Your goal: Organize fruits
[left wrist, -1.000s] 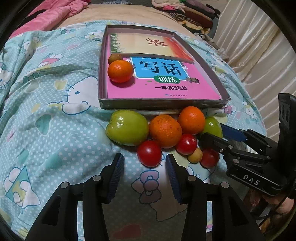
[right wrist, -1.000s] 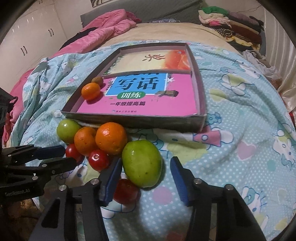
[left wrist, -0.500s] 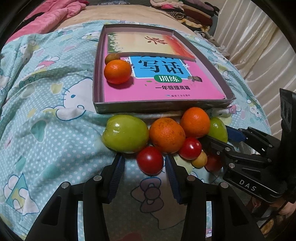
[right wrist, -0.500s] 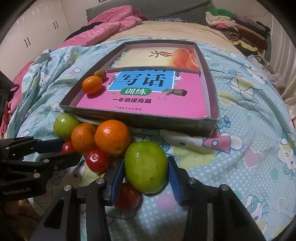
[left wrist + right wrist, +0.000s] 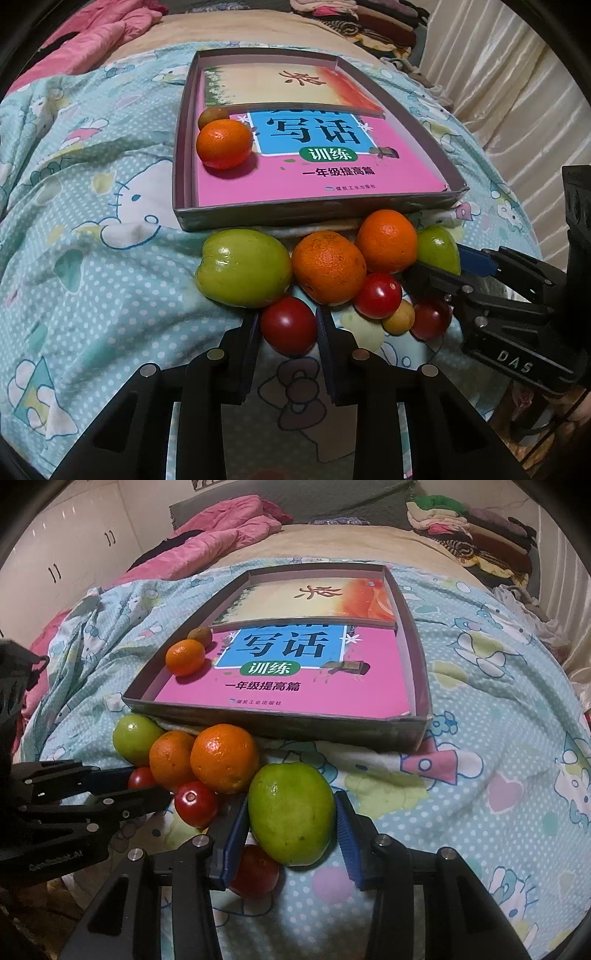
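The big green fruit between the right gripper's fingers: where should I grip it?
Grip the big green fruit across its widest middle, coming from the near side, pointing steeply down. It lies lengthwise toward the right gripper, narrower flanks facing the pads, far from the tray.

Tomato (image 5: 289, 325) glossy, smooth; oranges (image 5: 328, 272) matt, pitted; bedsheet (image 5: 92, 229) soft printed cloth; tray (image 5: 306, 214) matt cardboard; tongs (image 5: 286, 328) matt black plastic.

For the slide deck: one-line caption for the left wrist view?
Left gripper shut on a round red tomato at the fruit pile's near edge, below a shallow grey cardboard tray holding a small orange mandarin.
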Demonstrator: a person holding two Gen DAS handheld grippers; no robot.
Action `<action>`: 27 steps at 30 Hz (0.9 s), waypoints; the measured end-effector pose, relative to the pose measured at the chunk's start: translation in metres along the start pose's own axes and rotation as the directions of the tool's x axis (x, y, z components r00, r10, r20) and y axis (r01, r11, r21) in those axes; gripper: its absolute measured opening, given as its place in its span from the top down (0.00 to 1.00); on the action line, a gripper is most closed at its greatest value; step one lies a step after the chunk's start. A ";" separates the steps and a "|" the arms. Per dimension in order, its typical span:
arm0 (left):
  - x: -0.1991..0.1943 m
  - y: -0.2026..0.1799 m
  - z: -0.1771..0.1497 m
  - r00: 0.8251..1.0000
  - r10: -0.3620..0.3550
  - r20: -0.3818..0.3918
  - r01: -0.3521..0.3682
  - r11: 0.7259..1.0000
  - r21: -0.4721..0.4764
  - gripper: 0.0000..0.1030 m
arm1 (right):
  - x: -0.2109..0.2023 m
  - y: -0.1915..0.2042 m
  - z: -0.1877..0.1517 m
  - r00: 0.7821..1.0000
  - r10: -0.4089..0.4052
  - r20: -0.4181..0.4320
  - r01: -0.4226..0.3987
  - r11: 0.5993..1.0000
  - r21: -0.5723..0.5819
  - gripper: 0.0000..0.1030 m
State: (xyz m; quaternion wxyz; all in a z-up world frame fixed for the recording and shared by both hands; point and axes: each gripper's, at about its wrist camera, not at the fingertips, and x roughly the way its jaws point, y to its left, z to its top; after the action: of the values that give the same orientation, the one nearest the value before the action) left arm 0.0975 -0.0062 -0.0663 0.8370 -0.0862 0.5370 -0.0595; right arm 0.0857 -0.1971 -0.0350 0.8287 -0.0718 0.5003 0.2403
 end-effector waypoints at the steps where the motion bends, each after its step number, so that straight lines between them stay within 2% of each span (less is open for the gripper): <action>1: 0.000 0.000 0.000 1.000 -0.004 0.000 0.004 1.000 -0.001 0.71 | -0.001 -0.001 0.000 1.000 0.002 0.004 -0.002 1.000 0.006 0.56; 5: -0.007 0.002 -0.003 0.999 -0.041 0.007 0.041 0.999 -0.021 0.71 | -0.008 -0.008 0.000 1.000 0.016 0.022 -0.017 0.999 0.039 0.56; 9: -0.019 0.001 -0.006 0.998 -0.047 0.034 0.048 0.999 -0.016 0.71 | -0.015 -0.011 0.001 0.998 0.026 0.049 -0.029 0.998 0.058 0.56; 23: -0.046 0.008 -0.003 0.992 -0.046 0.115 0.050 0.998 -0.039 0.71 | -0.032 -0.001 0.004 0.988 0.090 0.124 -0.093 0.996 0.015 0.56; 27: -0.057 0.010 -0.001 0.987 -0.015 0.160 0.022 0.999 -0.044 0.71 | -0.037 0.003 0.006 0.984 0.104 0.147 -0.105 0.994 -0.005 0.56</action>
State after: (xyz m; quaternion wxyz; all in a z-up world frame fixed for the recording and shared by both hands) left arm 0.0733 0.0142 -0.0184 0.8747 -0.1146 0.4685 -0.0478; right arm 0.0748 -0.2049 0.0000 0.8497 -0.0263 0.4414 0.2874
